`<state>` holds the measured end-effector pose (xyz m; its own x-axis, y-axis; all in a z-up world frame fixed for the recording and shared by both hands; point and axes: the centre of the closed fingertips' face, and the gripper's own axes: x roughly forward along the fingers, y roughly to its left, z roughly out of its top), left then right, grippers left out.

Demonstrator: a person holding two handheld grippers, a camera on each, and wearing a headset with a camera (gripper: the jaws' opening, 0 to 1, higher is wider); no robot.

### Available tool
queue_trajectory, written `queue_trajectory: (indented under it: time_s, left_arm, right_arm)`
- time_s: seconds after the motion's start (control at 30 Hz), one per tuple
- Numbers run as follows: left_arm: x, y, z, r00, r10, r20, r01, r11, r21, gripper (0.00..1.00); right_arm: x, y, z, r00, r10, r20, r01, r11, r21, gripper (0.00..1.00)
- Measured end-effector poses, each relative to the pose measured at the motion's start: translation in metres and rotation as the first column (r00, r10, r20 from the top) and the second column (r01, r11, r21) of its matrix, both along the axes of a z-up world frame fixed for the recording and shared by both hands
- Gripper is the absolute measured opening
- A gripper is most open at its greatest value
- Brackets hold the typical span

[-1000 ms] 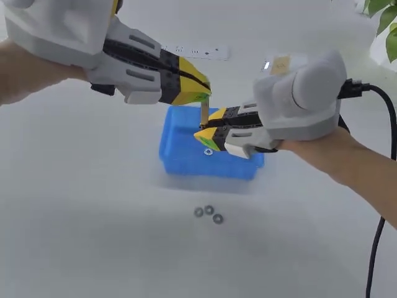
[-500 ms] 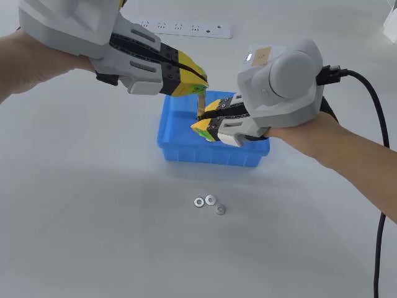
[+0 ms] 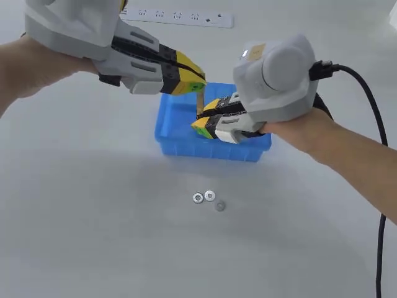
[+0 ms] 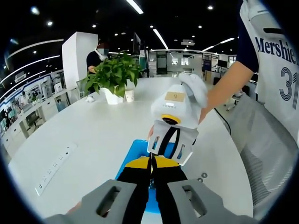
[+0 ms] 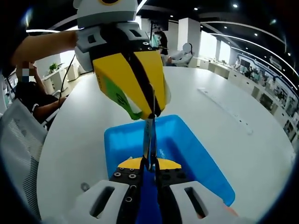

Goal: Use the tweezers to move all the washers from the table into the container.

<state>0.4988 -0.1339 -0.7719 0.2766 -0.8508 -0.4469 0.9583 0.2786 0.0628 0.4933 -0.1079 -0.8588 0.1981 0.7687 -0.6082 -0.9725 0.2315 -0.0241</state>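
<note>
The left gripper [image 3: 198, 84] and right gripper [image 3: 198, 126] pinch upright tweezers [image 3: 200, 102] over the blue container [image 3: 170, 146], three washers [image 3: 209, 198] nearby.

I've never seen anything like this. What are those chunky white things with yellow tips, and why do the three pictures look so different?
There is no robot here. A person holds a hand-operated clamp, called a gripper, in each hand. The wide picture comes from a camera on the person's head, looking down at the white table. The two round pictures come from small cameras riding on the grippers, each looking along its own jaws. In the head view the left gripper and the right gripper meet above a blue container. Both appear shut on thin tweezers running between their tips. Three small washers lie on the table in front of the container, not yet moved into it. A power strip lies farther back.
</note>
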Motion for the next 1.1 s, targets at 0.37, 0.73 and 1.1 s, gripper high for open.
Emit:
queue_trajectory:
  time_s: [0.37,0.73,1.1]
  left_arm:
    - [-0.007,-0.004,0.002,1.000,-0.003,-0.003,0.003,1.000,0.007,0.05]
    - [-0.022,-0.007,0.019,1.000,-0.006,0.027,0.006,1.000,0.006,0.05]
    - [-0.042,-0.010,0.041,0.997,-0.027,0.073,0.027,1.000,0.006,0.05]
  right_arm:
    - [0.000,-0.002,-0.001,1.000,-0.011,-0.001,0.011,1.000,-0.007,0.12]
    - [-0.005,-0.004,0.017,0.999,0.007,0.053,-0.007,1.000,0.002,0.12]
    - [-0.021,-0.006,0.045,0.993,0.025,0.116,-0.027,0.999,0.023,0.12]
